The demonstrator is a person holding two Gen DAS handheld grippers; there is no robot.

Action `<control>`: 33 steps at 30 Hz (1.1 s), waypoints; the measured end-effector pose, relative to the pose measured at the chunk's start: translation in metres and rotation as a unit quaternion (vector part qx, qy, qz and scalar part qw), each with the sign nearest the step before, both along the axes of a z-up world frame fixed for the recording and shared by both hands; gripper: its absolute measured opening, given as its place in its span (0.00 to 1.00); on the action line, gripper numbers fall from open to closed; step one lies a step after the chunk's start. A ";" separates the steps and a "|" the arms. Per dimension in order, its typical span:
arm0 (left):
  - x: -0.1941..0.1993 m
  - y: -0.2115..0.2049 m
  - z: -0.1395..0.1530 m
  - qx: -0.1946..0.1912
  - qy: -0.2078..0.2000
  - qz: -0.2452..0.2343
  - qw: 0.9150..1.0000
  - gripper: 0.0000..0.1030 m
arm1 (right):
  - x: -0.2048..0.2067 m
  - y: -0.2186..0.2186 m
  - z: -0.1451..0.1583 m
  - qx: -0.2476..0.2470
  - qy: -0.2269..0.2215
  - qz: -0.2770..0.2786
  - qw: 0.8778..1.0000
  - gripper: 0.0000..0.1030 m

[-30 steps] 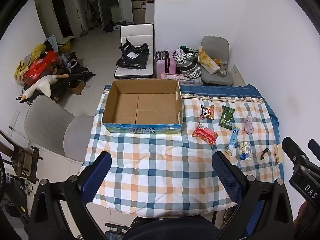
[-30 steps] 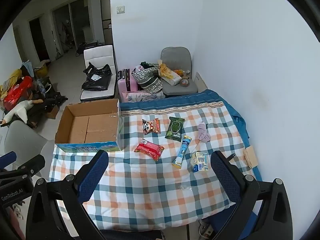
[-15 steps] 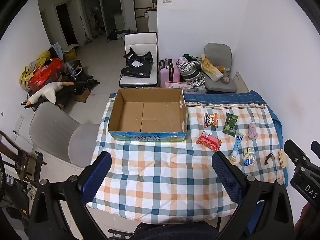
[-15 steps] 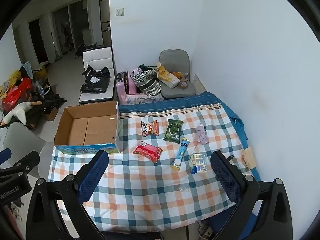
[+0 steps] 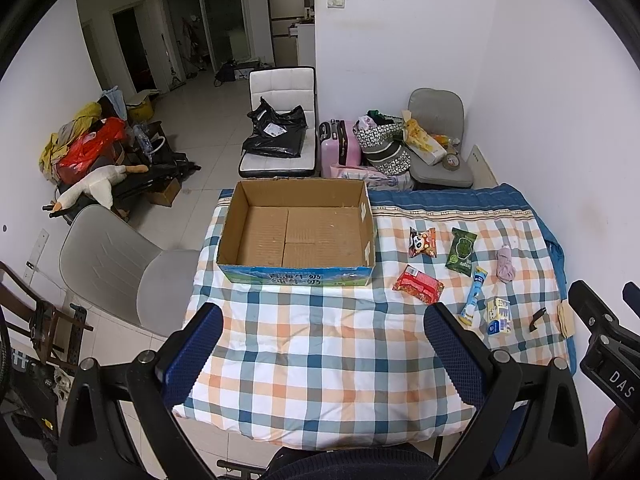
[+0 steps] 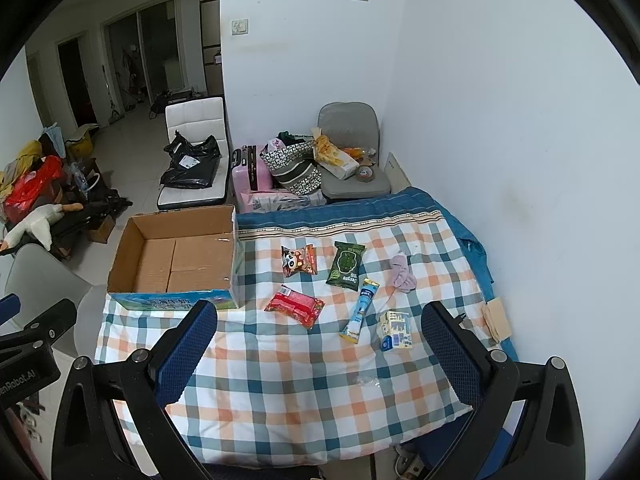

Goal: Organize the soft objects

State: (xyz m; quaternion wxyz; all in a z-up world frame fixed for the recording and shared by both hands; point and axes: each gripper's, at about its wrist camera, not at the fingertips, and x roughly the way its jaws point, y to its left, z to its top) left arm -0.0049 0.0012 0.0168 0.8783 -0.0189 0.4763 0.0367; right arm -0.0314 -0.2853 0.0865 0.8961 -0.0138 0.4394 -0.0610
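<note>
An empty open cardboard box (image 5: 296, 236) (image 6: 176, 256) stands on the checked cloth at the table's far left. To its right lie a panda snack bag (image 6: 299, 260), a green wipes pack (image 6: 345, 265), a red packet (image 6: 295, 305), a blue tube (image 6: 360, 314), a pink cloth (image 6: 402, 274) and a small milk carton (image 6: 395, 330). These items also show in the left wrist view, around the red packet (image 5: 418, 290). My left gripper (image 5: 320, 352) and right gripper (image 6: 320, 350) are both open and empty, held high above the table's near edge.
The table (image 5: 320, 360) stands against the white wall on the right. A grey chair (image 5: 112, 264) is at its left. Beyond the far edge are a white chair with black bags (image 5: 280, 136), a pink suitcase (image 5: 338, 148) and another loaded chair (image 5: 436, 148). A black clip (image 5: 537, 319) lies near the right edge.
Both grippers have risen and pulled back from the table, so the box and items look smaller and more of the room shows. Nothing on the table has moved.
</note>
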 end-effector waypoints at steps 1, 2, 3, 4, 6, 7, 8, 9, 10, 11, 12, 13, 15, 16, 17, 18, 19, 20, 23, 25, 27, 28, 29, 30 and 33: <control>-0.001 0.000 -0.001 0.000 -0.001 0.001 1.000 1.00 | 0.000 0.000 0.000 -0.001 0.000 0.000 1.000 1.00; -0.001 0.000 -0.001 -0.001 -0.001 0.001 1.000 1.00 | 0.000 0.000 0.000 0.002 0.000 0.001 1.000 1.00; -0.001 0.000 -0.001 -0.001 -0.001 0.001 1.000 1.00 | 0.000 0.000 0.000 0.000 0.000 0.001 1.000 1.00; -0.001 0.000 -0.001 -0.001 -0.001 0.001 1.000 1.00 | 0.000 0.000 0.000 0.000 0.000 0.001 1.000 1.00; -0.001 0.000 -0.001 -0.002 -0.001 0.001 1.000 1.00 | 0.000 0.000 0.000 0.000 0.000 0.001 1.000 1.00; -0.001 0.000 -0.001 -0.001 -0.001 0.001 1.000 1.00 | 0.000 0.000 0.000 0.001 0.000 0.002 1.000 1.00; -0.001 0.000 -0.001 -0.001 -0.001 0.001 1.000 1.00 | 0.000 0.000 0.000 0.001 0.000 0.001 1.000 1.00; -0.001 0.000 -0.001 -0.001 0.000 0.001 1.000 1.00 | 0.000 0.001 0.000 0.000 0.000 0.001 1.000 1.00; -0.001 0.001 -0.001 -0.002 0.000 0.002 1.000 1.00 | 0.000 0.001 0.000 0.000 0.000 0.001 1.000 1.00; -0.002 0.000 -0.002 -0.002 -0.001 0.001 1.000 1.00 | -0.001 0.001 0.000 0.000 0.000 0.001 1.000 1.00; -0.002 0.000 -0.002 -0.001 -0.001 0.001 1.000 1.00 | -0.001 0.001 0.000 0.000 0.000 0.001 1.000 1.00; -0.002 0.000 -0.002 -0.001 -0.001 0.001 1.000 1.00 | 0.000 0.001 0.000 0.000 0.000 0.001 1.000 1.00; -0.002 0.000 -0.001 -0.002 -0.001 0.002 1.000 1.00 | -0.002 0.001 0.000 0.000 -0.001 0.002 1.000 1.00; -0.002 0.000 -0.002 -0.001 -0.001 0.002 1.000 1.00 | -0.001 0.001 0.000 -0.001 -0.001 0.002 1.000 1.00; -0.002 0.000 -0.002 -0.001 -0.001 0.001 1.000 1.00 | -0.001 0.001 0.000 -0.001 -0.001 0.001 1.000 1.00; -0.002 0.000 -0.001 -0.002 -0.001 0.001 1.000 1.00 | -0.001 0.001 0.000 0.000 -0.001 0.001 1.000 1.00; -0.002 0.000 -0.002 -0.001 -0.001 0.001 1.000 1.00 | -0.001 0.001 0.000 0.000 -0.001 0.001 1.000 1.00; -0.002 0.000 -0.002 -0.001 -0.001 0.001 1.000 1.00 | -0.001 0.001 0.000 -0.001 -0.001 0.001 1.000 1.00; -0.002 0.001 -0.002 -0.001 0.000 0.000 1.000 1.00 | -0.001 0.002 0.000 -0.001 -0.001 0.001 1.000 1.00; -0.002 0.001 -0.002 -0.002 -0.001 0.001 1.000 1.00 | -0.001 0.002 0.001 -0.002 -0.001 0.001 1.000 1.00; -0.003 0.001 -0.001 -0.002 -0.001 0.002 1.000 1.00 | 0.000 0.002 0.001 -0.001 0.000 0.002 1.000 1.00; -0.002 0.000 -0.002 -0.003 -0.002 0.001 1.000 1.00 | -0.001 0.002 0.001 -0.002 -0.001 0.001 1.000 1.00; -0.001 0.000 -0.002 -0.002 -0.001 0.001 1.000 1.00 | -0.001 0.002 0.001 -0.002 -0.001 0.001 1.000 1.00; -0.001 0.000 -0.002 -0.002 -0.001 0.001 1.000 1.00 | 0.000 0.002 0.001 -0.001 -0.001 0.001 1.000 1.00; -0.002 0.000 -0.001 -0.001 -0.002 0.002 1.000 1.00 | -0.001 0.002 0.001 -0.001 -0.001 0.002 1.000 1.00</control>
